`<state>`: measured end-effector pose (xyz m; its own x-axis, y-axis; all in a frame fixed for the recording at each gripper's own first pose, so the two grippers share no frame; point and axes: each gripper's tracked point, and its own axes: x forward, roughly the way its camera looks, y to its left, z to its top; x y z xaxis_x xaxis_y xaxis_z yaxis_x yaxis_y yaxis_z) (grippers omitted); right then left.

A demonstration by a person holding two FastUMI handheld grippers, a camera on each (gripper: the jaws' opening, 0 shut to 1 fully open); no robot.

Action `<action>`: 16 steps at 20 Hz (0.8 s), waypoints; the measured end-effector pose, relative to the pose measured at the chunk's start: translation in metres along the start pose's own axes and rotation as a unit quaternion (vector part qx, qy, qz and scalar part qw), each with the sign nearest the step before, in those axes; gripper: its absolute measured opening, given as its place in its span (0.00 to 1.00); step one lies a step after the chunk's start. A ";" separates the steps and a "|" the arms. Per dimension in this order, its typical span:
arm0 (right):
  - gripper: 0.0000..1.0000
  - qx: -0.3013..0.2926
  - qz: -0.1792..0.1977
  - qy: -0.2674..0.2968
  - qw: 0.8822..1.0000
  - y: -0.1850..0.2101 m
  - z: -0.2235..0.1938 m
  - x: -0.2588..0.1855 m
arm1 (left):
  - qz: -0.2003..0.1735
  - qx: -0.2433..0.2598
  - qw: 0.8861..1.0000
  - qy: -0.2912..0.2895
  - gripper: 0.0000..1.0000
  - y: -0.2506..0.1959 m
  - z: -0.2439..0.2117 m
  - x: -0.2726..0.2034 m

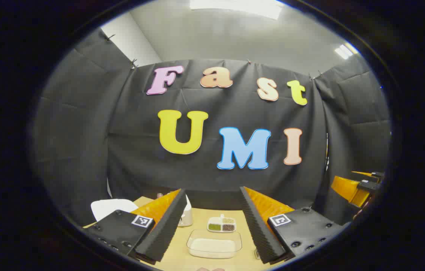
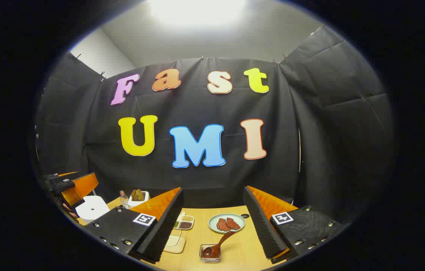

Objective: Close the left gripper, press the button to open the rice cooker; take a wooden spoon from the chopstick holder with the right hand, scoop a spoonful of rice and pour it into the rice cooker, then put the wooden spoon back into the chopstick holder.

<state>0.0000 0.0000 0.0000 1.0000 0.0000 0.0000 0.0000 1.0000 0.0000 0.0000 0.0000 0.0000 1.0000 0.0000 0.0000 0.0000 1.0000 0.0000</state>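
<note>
One white rice cooker (image 2: 91, 207) sits at the far left edge of the table (image 2: 243, 249), its top facing up, and in the left gripper view it pokes out just left of my left finger. Right beside it, a touch farther back, there's the white chopstick holder (image 2: 138, 198) with brown wooden pieces standing in it; I can't pick out which one is the spoon. A small clear bottle (image 2: 123, 199) stands between cooker and holder.

Nearer to me, the clear rice container (image 1: 214, 244) lies low on the table with pale rice across its bottom, squarely between my left gripper's fingers. Just beyond it is the divided dish (image 1: 221, 224) of green, tan and dark grains.

Over on the right side, a pale plate (image 2: 226, 223) carries two reddish-brown slices, and nearer, a small glass bowl (image 2: 210, 253) holds a dark spoon (image 2: 220, 241) leaning up and to the right.

My left gripper (image 1: 211, 195) is spread wide, nothing between its fingers, hanging above the table. My right gripper (image 2: 213, 194) is just as wide and also holds nothing. Each one shows at the edge of the other's view, well apart, raised above the table.
</note>
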 end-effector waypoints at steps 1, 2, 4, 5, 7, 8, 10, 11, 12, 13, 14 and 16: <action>0.96 0.001 0.000 -0.001 1.000 0.001 0.000 0.001 | 0.002 0.001 1.000 -0.001 0.97 0.004 0.001 0.002; 0.96 0.001 0.001 0.000 1.000 0.001 0.000 0.003 | 0.004 0.002 1.000 -0.001 0.96 0.006 0.002 0.004; 0.96 0.001 0.002 0.000 1.000 0.003 0.002 0.006 | 0.003 0.003 1.000 -0.001 0.96 0.007 0.003 0.008; 0.96 0.000 0.001 -0.001 1.000 0.003 0.002 0.006 | 0.002 0.002 1.000 0.000 0.96 0.007 0.002 0.010; 0.96 -0.002 0.000 -0.002 1.000 0.003 0.002 0.010 | 0.000 0.001 1.000 0.000 0.96 0.007 0.003 0.014; 0.96 -0.003 -0.002 -0.003 1.000 0.003 0.002 0.011 | -0.001 0.002 1.000 0.000 0.96 0.007 0.003 0.016; 0.96 -0.003 -0.004 -0.004 1.000 0.003 0.003 0.014 | -0.005 0.009 1.000 -0.004 0.96 0.004 0.005 0.019; 0.96 -0.003 -0.005 -0.005 1.000 0.002 0.003 0.016 | -0.005 0.016 1.000 -0.008 0.94 0.004 0.005 0.020; 0.96 -0.002 -0.006 -0.006 1.000 0.002 0.004 0.018 | -0.004 0.025 1.000 -0.008 0.99 0.005 0.004 0.023; 0.96 -0.001 -0.006 -0.006 1.000 0.003 0.004 0.019 | -0.006 0.030 1.000 -0.006 1.00 0.003 0.001 0.025; 0.96 0.000 -0.007 -0.006 1.000 0.003 0.004 0.020 | -0.009 0.030 0.999 -0.004 0.96 0.002 -0.002 0.026; 0.96 0.000 -0.008 -0.004 1.000 0.003 0.002 0.024 | -0.009 0.027 1.000 -0.002 0.96 0.004 -0.003 0.029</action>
<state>0.0242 0.0028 0.0018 0.9998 -0.0167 0.0081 0.0167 0.9999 -0.0002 0.0295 0.0043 -0.0035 0.9998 -0.0179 0.0038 0.0177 0.9984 0.0539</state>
